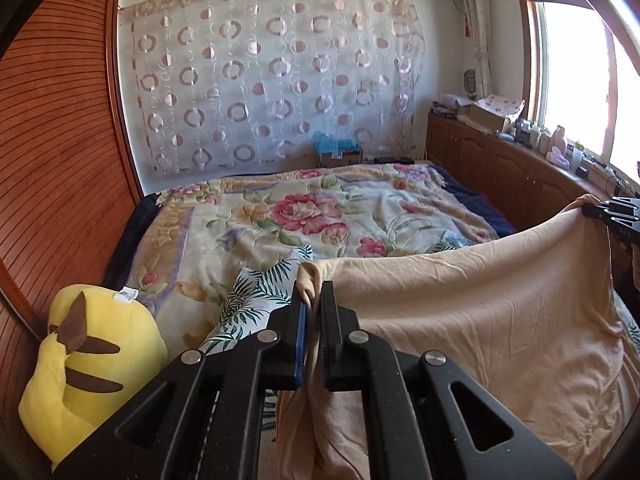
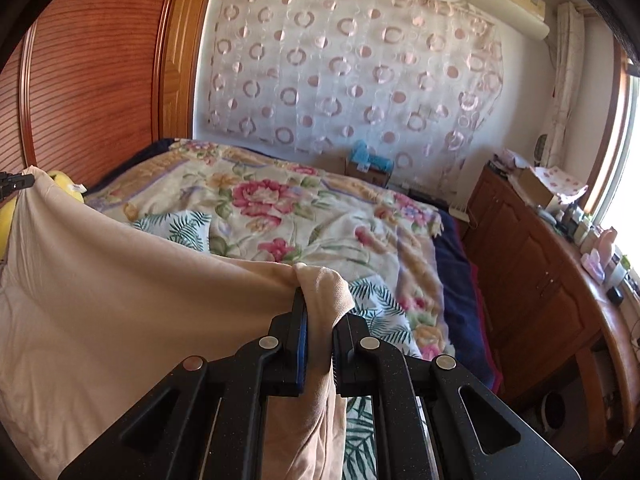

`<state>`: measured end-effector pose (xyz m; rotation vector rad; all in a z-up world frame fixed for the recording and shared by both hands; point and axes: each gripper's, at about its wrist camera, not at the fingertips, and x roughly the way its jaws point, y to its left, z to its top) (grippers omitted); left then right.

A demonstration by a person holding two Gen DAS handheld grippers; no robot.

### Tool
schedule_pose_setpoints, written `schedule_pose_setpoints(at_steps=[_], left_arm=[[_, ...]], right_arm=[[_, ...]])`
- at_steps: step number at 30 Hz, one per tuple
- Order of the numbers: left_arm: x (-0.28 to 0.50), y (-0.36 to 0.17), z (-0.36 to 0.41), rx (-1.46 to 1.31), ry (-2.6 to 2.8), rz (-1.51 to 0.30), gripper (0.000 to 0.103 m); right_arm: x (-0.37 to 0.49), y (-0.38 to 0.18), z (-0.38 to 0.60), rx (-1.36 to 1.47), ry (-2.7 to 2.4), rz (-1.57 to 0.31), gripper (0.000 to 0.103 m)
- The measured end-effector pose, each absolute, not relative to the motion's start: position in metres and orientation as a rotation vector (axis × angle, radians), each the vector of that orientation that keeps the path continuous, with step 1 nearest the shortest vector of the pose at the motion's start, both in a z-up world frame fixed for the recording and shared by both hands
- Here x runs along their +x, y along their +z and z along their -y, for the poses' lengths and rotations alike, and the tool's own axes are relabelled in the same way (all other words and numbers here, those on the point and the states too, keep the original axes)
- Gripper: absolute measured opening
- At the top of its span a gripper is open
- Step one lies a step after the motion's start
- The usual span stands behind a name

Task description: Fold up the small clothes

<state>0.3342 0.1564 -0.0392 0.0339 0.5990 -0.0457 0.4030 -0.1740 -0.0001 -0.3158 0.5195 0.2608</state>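
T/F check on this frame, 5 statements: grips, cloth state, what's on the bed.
1. Both grippers are shut on the beige garment. True: the left gripper and the right gripper each pinch a top corner.
2. The garment lies flat on the bed. False: it hangs stretched between the two grippers, above the floral blanket.
3. A yellow plush toy sits by the wooden headboard. True.
4. The right gripper is open and holds nothing. False: its fingers are closed on bunched fabric.
5. The garment is blue. False: it is beige; a leaf-print cloth lies on the blanket.
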Motion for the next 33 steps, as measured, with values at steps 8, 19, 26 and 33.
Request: schedule_pose_setpoints(at_steps=[8,19,26,33], left_arm=[[0.370,-0.065,-0.157,0.046,-0.060,-0.674,0.007],[0.382,-0.086,-0.156,0.052,-0.063,-0.749,0.007],[0.372,-0.075,-0.150,0.141,-0.036,-0.745,0.034],[0.334,-0.059,-0.148,0.143,-0.080,-0.747,0.079]], right_arm=[[0.419,-0.006,0.171,-0.321,0.266,-0.592,0.009],[0.447,-0.018,0.175,-0.293,0.267,-0.691,0.009],[0.449,-0.012,0.178,-0.263,0.259,-0.721,0.018],[0.408,0.011,0.195,-0.264,0.178,-0.689,0.034]])
